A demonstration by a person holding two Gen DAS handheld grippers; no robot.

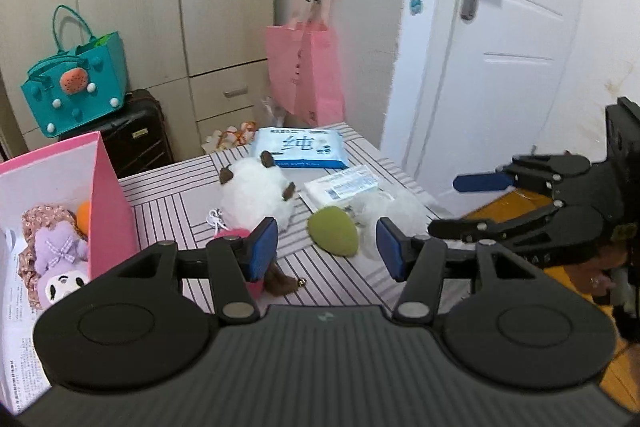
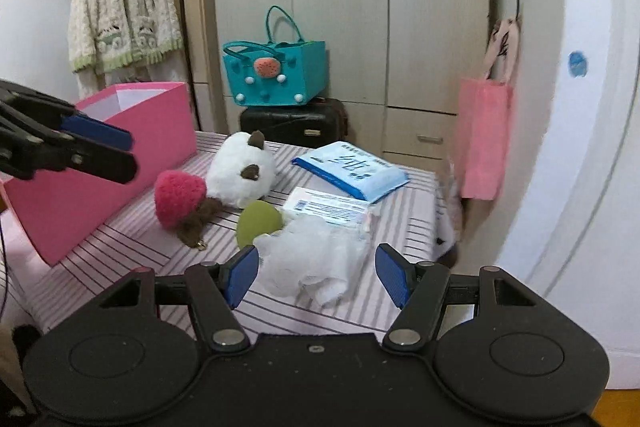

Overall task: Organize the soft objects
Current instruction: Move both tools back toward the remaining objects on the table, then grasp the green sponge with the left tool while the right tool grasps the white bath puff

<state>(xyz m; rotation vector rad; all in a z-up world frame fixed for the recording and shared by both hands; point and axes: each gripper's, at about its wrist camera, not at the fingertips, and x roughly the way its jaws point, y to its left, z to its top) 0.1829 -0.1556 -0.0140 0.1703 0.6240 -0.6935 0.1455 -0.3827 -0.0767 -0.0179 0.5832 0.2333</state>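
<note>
We see both grippers with jaws spread, holding nothing: the left gripper (image 1: 326, 247) above the green plush (image 1: 333, 231), the right gripper (image 2: 316, 273) above the white fluffy cloth (image 2: 320, 259) just beside it.

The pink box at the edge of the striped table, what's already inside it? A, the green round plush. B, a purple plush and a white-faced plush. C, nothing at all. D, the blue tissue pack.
B: in the left wrist view the pink box holds a purple plush and a white-faced plush; the blue tissue pack and green round plush lie on the table.
</note>
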